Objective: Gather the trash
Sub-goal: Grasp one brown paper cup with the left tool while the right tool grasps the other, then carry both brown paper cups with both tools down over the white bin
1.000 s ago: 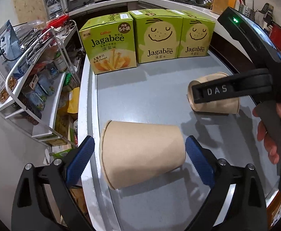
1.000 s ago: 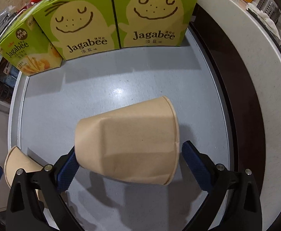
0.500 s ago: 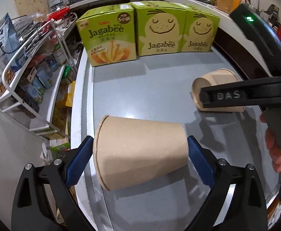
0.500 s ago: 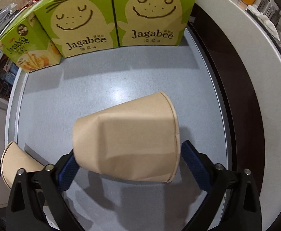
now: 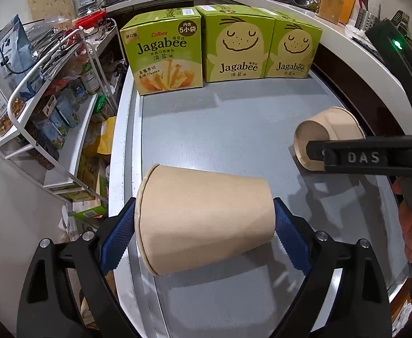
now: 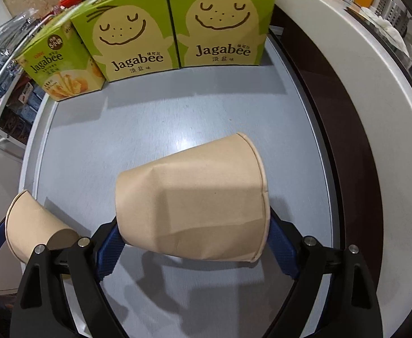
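Two tan paper cups lie on their sides over the grey table [image 5: 220, 129]. My left gripper [image 5: 204, 225] is shut on the near cup [image 5: 203, 222], with its blue pads against the rim and the base. My right gripper [image 6: 191, 236] holds the other, dented cup [image 6: 191, 202] end to end. Its jaws are closing, with pads touching the base and the rim. In the left wrist view that dented cup [image 5: 330, 129] shows behind a black finger [image 5: 361, 157] of the right gripper. The left gripper's cup [image 6: 33, 225] shows at the lower left of the right wrist view.
Three green Jagabee boxes [image 5: 163, 53] stand in a row at the table's far end. A white wire rack [image 5: 45, 98] packed with goods stands off the left edge. A curved white counter [image 6: 361, 84] runs along the right. A person's hand [image 5: 409, 225] grips the right tool.
Both pairs of jaws have narrowed onto their cups, the left first and the right still drawing in. The right gripper and its cup have shifted slightly right in the left wrist view.
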`<state>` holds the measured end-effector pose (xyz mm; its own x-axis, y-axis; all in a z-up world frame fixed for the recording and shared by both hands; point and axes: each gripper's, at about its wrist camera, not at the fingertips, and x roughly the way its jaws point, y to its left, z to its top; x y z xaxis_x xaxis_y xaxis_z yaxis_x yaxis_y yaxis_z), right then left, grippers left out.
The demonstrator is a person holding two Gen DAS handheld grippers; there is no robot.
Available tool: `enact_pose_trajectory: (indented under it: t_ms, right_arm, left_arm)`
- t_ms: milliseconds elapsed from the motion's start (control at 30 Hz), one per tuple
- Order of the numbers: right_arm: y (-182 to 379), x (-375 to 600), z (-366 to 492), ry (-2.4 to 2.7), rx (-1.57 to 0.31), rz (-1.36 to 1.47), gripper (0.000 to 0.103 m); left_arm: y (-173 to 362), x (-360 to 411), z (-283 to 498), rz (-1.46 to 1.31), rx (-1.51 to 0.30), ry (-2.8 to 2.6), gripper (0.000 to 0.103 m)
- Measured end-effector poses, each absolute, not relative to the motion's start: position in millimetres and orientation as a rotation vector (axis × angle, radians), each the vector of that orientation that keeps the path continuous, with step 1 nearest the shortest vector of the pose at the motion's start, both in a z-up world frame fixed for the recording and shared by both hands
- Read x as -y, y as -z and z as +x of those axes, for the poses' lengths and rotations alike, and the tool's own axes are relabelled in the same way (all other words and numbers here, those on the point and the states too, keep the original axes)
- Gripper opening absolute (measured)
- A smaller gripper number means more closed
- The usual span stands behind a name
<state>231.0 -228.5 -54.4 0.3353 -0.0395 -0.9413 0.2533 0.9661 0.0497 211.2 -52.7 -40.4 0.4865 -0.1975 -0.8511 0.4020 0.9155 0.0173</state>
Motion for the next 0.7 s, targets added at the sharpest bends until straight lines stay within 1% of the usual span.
enact_pose_trajectory:
  t_ms: [167,333,700]
  right_arm:
    - [48,233,212,0.17,-1.197,0.215,0.086]
    - [29,231,194,0.141,-1.166,0.223,0.086]
    - [-7,227,142,0.055,-1.111,0.227,0.086]
  left_arm:
    - [36,54,202,0.236,-0.985,0.374,0.093]
    - [27,52,194,0.217,-0.972,0.373,0.093]
    - [-6,44,154,0.207,-0.916,0.363,0.093]
